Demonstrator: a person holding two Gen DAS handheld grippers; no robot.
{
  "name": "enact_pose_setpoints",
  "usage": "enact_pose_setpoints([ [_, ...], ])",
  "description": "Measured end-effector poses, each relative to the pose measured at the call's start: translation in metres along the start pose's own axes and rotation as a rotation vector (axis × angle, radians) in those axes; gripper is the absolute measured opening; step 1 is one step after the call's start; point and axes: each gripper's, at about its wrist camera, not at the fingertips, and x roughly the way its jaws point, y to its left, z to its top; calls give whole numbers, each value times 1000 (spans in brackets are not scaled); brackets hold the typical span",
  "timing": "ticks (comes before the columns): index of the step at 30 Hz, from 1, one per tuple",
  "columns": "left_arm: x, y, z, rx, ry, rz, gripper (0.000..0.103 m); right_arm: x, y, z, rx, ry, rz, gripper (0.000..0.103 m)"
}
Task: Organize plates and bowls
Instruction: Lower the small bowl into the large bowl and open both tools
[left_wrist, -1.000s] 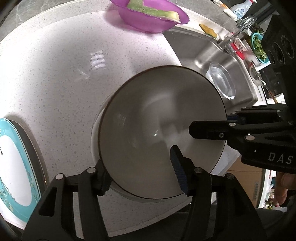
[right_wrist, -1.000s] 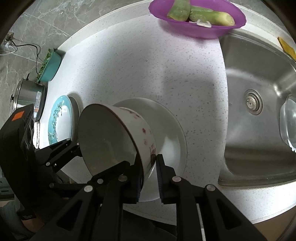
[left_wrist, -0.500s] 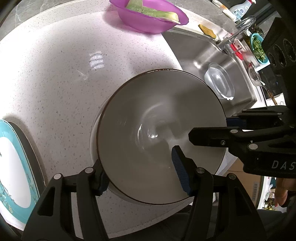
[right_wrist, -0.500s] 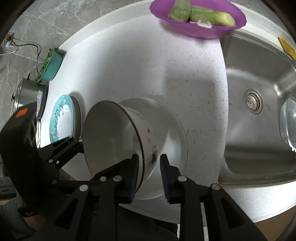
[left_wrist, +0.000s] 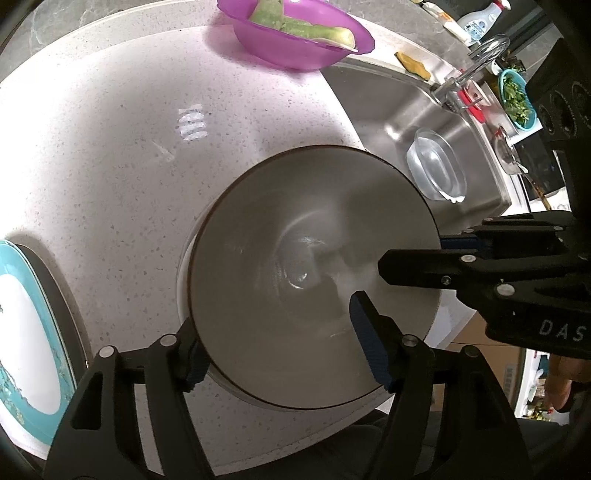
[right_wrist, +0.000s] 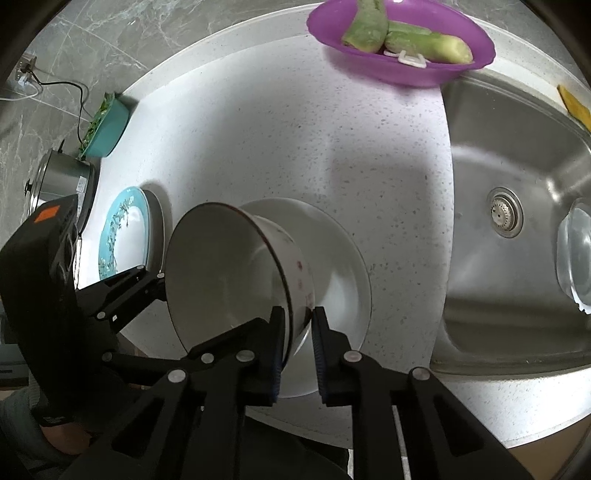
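Your left gripper (left_wrist: 284, 343) and right gripper (right_wrist: 299, 350): black frames, silver screws, blue ribbed pads; white "DAS" lettering, one orange sticker.

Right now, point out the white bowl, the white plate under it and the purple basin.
white bowl (right_wrist: 221, 280), right wrist view, on its inner wall.
white plate (right_wrist: 343, 266), right wrist view, on its bare right side.
purple basin (left_wrist: 295, 51), left wrist view, on its outer wall.

Bowl (right_wrist: 236, 273) on plate (right_wrist: 343, 258), sink (right_wrist: 517, 155) rightward

Bare countertop (right_wrist: 295, 147) lies open beyond the bowl (right_wrist: 229, 273), hemmed by purple basin (right_wrist: 402, 70), sink (right_wrist: 517, 155), teal plate (right_wrist: 125, 236).
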Motion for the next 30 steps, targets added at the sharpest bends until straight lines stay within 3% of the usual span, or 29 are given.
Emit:
enact_pose_setpoints([
  [6, -13, 0, -2, 4, -29, 4, 76, 1, -3, 1, 14, 14, 26, 16],
  [22, -32, 6, -11, 8, -58, -16, 78, 9, -6, 8, -11, 23, 9, 14],
  [27, -46, 12, -15, 4, -80, -9, 89, 9, -6, 11, -16, 14, 0, 15],
  [30, -51, 18, -19, -9, -83, -2, 89, 8, -9, 13, -20, 7, -4, 14],
])
